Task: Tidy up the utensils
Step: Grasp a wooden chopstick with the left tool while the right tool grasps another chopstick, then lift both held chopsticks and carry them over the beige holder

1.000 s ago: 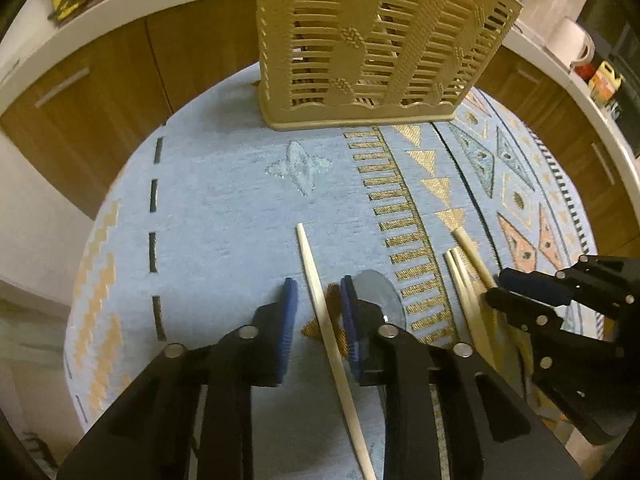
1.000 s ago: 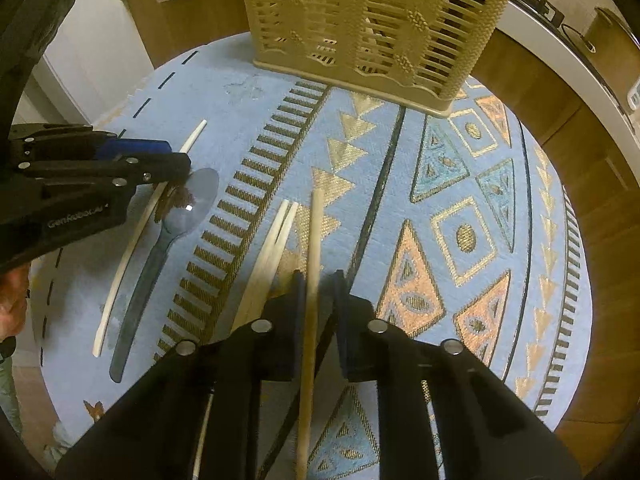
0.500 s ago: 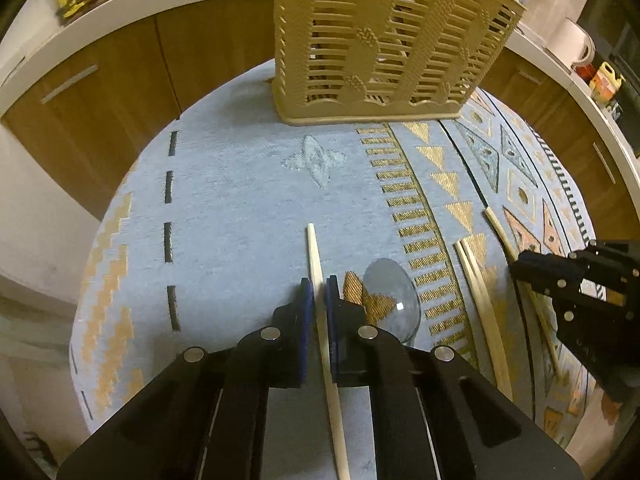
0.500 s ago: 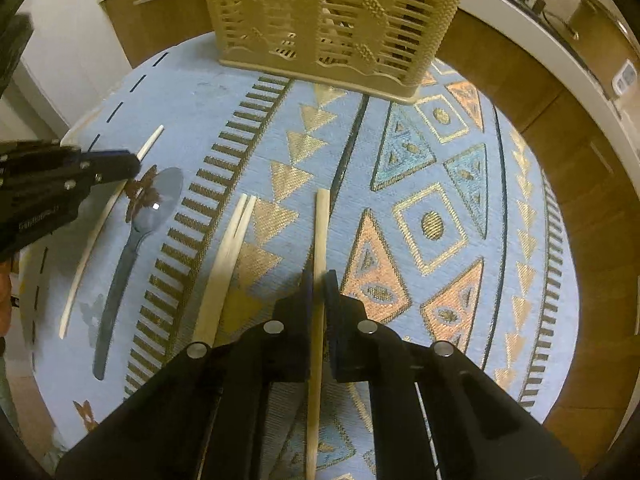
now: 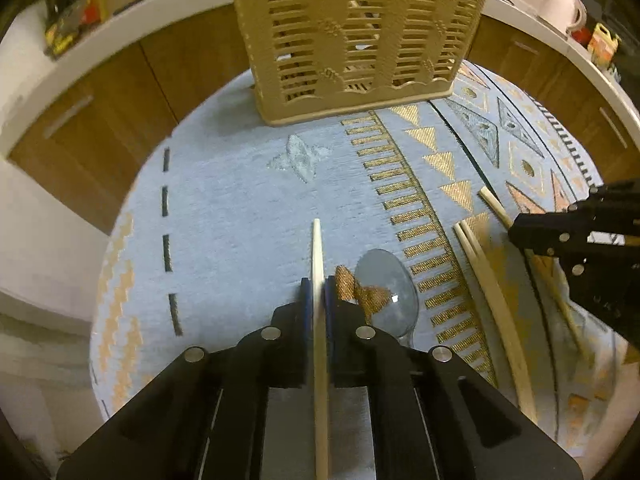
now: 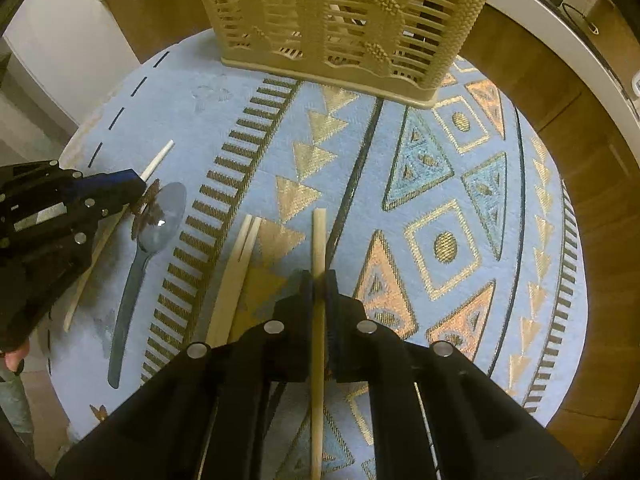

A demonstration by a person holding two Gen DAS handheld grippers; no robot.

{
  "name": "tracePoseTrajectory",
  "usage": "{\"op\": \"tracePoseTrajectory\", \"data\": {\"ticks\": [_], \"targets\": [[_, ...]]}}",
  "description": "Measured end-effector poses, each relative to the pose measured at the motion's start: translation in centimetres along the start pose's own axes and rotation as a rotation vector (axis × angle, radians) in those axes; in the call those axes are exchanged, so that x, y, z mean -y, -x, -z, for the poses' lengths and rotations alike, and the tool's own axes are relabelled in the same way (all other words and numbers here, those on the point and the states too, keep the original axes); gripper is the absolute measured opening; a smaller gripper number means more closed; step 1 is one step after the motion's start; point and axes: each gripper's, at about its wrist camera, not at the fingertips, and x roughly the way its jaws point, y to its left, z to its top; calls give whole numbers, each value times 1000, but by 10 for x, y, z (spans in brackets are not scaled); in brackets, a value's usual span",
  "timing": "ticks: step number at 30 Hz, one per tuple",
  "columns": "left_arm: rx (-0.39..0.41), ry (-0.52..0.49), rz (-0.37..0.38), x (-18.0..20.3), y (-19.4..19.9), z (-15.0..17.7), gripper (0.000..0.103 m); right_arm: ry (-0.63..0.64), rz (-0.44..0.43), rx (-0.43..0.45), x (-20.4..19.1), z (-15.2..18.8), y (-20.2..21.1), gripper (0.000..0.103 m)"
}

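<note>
My left gripper [image 5: 319, 286] is shut on a pale chopstick [image 5: 317, 248] and holds it just above the blue patterned cloth [image 5: 224, 208]. My right gripper [image 6: 319, 278] is shut on a wooden chopstick [image 6: 319, 236]. A beige slotted utensil basket [image 5: 356, 36] stands at the far side of the table; it also shows in the right wrist view [image 6: 344, 20]. A clear plastic spoon [image 6: 150, 240] lies between the grippers. A pair of chopsticks [image 6: 236, 276] lies on the cloth left of my right gripper.
The round table's edge [image 6: 576, 360] curves close on the right. Wooden cabinets [image 5: 132, 92] and a white counter [image 5: 120, 28] ring the table. A white mug [image 5: 564, 4] stands on the counter at the back right.
Both grippers have closed on their chopsticks and moved nearer the basket. The chopsticks have come up with them.
</note>
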Motion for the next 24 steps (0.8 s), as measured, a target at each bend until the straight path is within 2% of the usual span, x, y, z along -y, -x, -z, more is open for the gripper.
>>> {"op": "tracePoseTrajectory", "data": {"ticks": [3, 7, 12, 19, 24], "targets": [[83, 27, 25, 0, 11, 5, 4, -2, -15, 67, -1, -3, 8, 4], [243, 44, -13, 6, 50, 13, 4, -6, -42, 171, 2, 10, 38, 4], [381, 56, -58, 18, 97, 16, 4, -15, -61, 301, 9, 20, 76, 4], [513, 68, -93, 33, 142, 15, 4, -22, -49, 465, 9, 28, 125, 4], [562, 59, -122, 41, 155, 7, 4, -33, -49, 556, 17, 27, 147, 4]]}}
